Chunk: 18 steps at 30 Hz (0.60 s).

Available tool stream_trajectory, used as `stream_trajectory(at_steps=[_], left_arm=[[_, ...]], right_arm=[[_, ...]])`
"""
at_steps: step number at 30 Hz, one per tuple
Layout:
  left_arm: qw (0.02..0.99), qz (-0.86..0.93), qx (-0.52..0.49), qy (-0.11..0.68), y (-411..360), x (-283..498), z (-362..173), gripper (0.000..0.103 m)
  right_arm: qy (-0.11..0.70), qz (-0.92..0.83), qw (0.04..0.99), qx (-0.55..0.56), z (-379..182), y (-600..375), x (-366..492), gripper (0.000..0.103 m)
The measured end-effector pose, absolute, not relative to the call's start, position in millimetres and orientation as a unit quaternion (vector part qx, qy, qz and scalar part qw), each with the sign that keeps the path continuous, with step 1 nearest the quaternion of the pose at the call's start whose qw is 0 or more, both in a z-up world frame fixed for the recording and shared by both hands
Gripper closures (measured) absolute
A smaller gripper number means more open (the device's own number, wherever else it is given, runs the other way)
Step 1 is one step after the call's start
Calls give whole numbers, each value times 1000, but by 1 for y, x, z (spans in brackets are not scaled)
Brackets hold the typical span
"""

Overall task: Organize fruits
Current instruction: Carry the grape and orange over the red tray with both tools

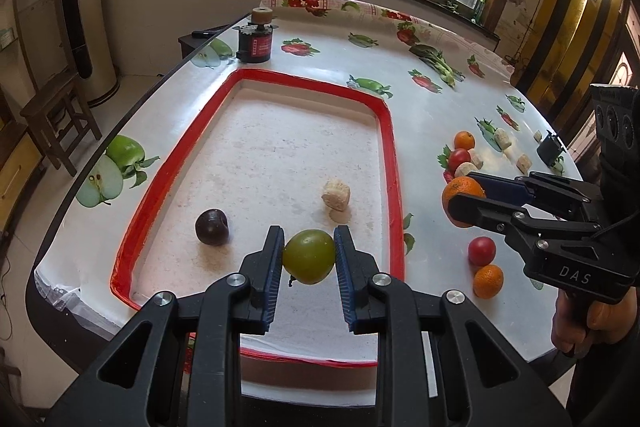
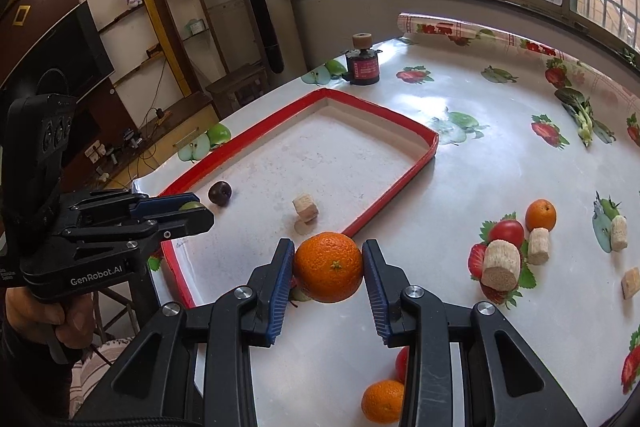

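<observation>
My left gripper (image 1: 309,255) is shut on a green fruit (image 1: 309,255) and holds it over the near part of the red-rimmed tray (image 1: 384,107). A dark plum (image 1: 212,227) and a beige block (image 1: 336,194) lie in the tray. My right gripper (image 2: 328,267) is shut on an orange (image 2: 328,267), just right of the tray's (image 2: 416,131) near corner; it shows in the left wrist view (image 1: 466,203) too. The left gripper shows in the right wrist view (image 2: 192,211) with the green fruit (image 2: 191,205) mostly hidden.
On the fruit-print tablecloth right of the tray lie a tomato (image 1: 482,251), small oranges (image 1: 488,281) (image 1: 464,141), another tomato (image 1: 459,158) and several beige blocks (image 2: 502,265). A black-and-red jar (image 1: 256,45) stands beyond the tray. The table edge runs along the left.
</observation>
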<state>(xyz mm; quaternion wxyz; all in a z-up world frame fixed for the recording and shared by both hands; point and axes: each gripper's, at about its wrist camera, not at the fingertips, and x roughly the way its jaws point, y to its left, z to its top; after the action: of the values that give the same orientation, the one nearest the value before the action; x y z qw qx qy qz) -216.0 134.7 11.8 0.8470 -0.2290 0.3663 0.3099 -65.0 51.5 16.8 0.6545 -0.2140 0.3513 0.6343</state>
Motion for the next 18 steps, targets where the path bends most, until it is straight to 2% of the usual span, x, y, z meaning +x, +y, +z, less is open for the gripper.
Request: stream_trajectory(at_steps=[18], left_arm=[[833,334,-240,371,189,-205,3,80]], right_arm=[[378,625,644,-225,0,132,-53,67]])
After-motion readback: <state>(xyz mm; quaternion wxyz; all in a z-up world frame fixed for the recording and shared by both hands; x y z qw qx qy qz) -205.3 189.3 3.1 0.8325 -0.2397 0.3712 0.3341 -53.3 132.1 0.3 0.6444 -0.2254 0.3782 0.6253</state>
